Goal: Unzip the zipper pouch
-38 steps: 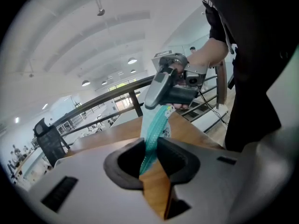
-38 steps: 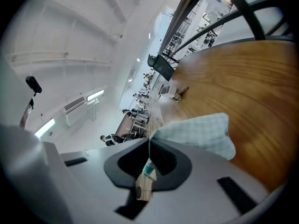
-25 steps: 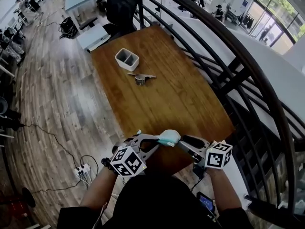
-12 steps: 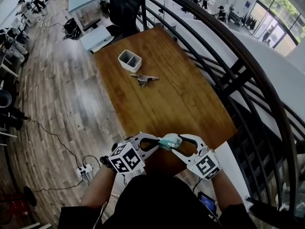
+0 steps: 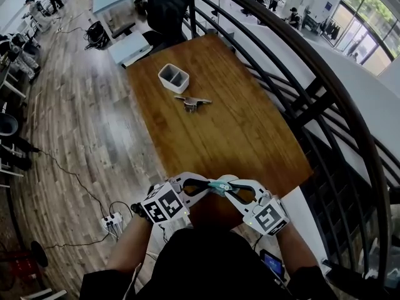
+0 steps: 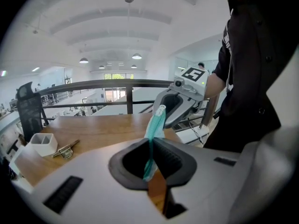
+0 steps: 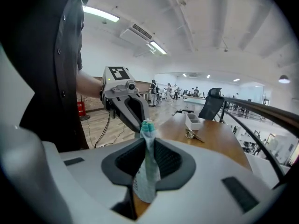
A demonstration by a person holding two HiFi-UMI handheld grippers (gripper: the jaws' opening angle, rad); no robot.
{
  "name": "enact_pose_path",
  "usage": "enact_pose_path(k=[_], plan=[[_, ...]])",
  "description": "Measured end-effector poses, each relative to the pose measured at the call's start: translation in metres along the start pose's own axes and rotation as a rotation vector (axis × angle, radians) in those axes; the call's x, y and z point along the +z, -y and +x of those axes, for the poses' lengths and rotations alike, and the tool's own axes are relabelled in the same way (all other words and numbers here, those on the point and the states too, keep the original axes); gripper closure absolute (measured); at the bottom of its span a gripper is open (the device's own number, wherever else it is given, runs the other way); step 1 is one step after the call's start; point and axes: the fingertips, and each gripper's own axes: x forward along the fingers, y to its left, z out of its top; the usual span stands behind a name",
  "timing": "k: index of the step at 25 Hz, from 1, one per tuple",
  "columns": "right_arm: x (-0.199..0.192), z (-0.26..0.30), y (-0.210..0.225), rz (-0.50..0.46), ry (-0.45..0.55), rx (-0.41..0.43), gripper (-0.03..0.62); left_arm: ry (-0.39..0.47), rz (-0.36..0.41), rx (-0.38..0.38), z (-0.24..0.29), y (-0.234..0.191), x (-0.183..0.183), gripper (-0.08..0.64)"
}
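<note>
A small teal zipper pouch [image 5: 219, 185] hangs in the air above the near edge of the wooden table [image 5: 231, 130], held between both grippers. My left gripper [image 5: 208, 184] is shut on the pouch's left end, and the fabric [image 6: 150, 146] stands pinched edge-on between its pads. My right gripper [image 5: 225, 189] faces it from the right. Its jaws have just been closing, and they now press on the other end of the pouch [image 7: 146, 169]. In the left gripper view the right gripper [image 6: 180, 104] shows just beyond the pouch's top. In the right gripper view the left gripper [image 7: 131, 107] shows the same way.
A white two-compartment holder [image 5: 174, 77] and a small metal piece [image 5: 192, 102] lie at the table's far end. A dark curved railing [image 5: 294, 61] runs along the right side. An office chair [image 5: 169, 5] stands beyond the table, and a power strip [image 5: 111, 221] lies on the floor.
The right gripper has rolled over, moved left to the pouch and closed on it. The left gripper has kept its hold in place.
</note>
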Motion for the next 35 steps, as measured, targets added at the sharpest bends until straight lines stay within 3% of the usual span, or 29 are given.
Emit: enact_pose_path(k=[6,8,10,13,18,27,35], plan=[[-0.003,0.001,-0.007,0.036,-0.008,0.035,0.581,-0.016,-0.002,0.012,0.003,0.000,-0.006,0.511],[-0.005,0.000,-0.007,0.062,-0.004,0.035,0.580,-0.017,-0.022,0.002,0.003,0.003,-0.009,0.485],[-0.008,0.000,-0.006,0.063,-0.022,0.018,0.581,-0.004,-0.050,-0.009,-0.001,0.006,-0.005,0.409],[-0.012,-0.001,-0.003,0.053,-0.047,-0.019,0.583,0.090,-0.143,-0.016,-0.012,0.008,0.017,0.385],[-0.011,-0.003,0.005,0.082,-0.035,-0.054,0.584,0.244,-0.304,-0.058,-0.018,0.005,0.042,0.436],[0.003,-0.005,0.009,-0.051,-0.052,-0.121,0.588,0.272,-0.389,-0.047,-0.007,0.004,0.053,0.434],[0.005,-0.001,0.007,-0.175,-0.106,-0.150,0.589,0.224,-0.443,-0.071,0.002,0.004,0.050,0.400]])
